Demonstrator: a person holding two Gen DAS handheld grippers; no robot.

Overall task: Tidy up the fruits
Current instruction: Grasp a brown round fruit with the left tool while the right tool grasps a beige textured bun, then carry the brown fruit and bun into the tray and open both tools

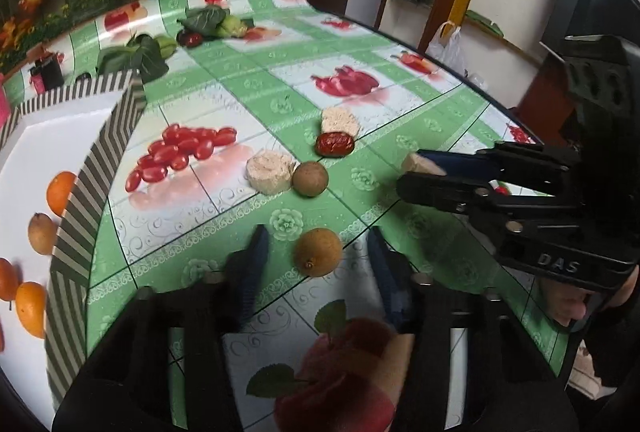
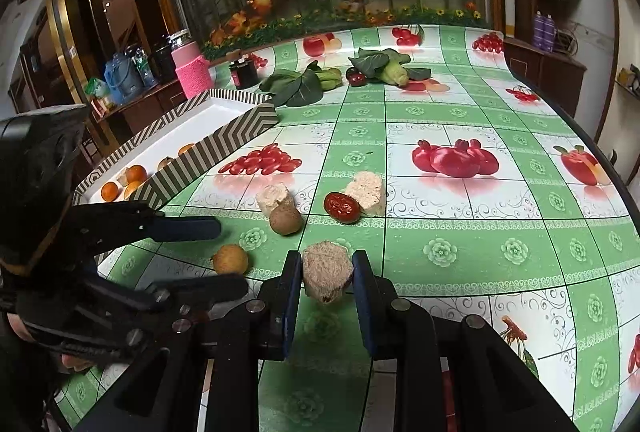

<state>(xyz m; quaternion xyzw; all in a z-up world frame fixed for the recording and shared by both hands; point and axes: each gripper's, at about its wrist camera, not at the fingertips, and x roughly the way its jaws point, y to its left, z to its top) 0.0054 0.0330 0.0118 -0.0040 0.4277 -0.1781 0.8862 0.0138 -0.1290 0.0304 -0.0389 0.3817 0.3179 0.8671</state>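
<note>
The step in hand was collecting loose fruit from the green fruit-printed oilcloth table [image 2: 460,232] into the shallow white tray with a grey-and-white striped cardboard rim [image 1: 120,136], which already held several small orange and tan fruits [image 1: 60,192]. The left gripper [image 1: 316,252] stood with its blue-padded fingers either side of a round tan longan-like fruit [image 1: 319,252], a gap showing on each side, so it was not yet gripping. That fruit lay just right of the tray's near corner. The right gripper [image 2: 326,272] was clamped on a pale beige crumbly foam-like block [image 2: 326,270], lifted slightly off the cloth, farther from the tray than the tan fruit. Two more such blocks, a brown round fruit [image 1: 310,179] and a wrinkled red date [image 1: 335,144] lay beyond, well right of the tray. The next move probably called for the left jaws to close gently on the round fruit, which could roll, then lift over the striped rim.
</note>
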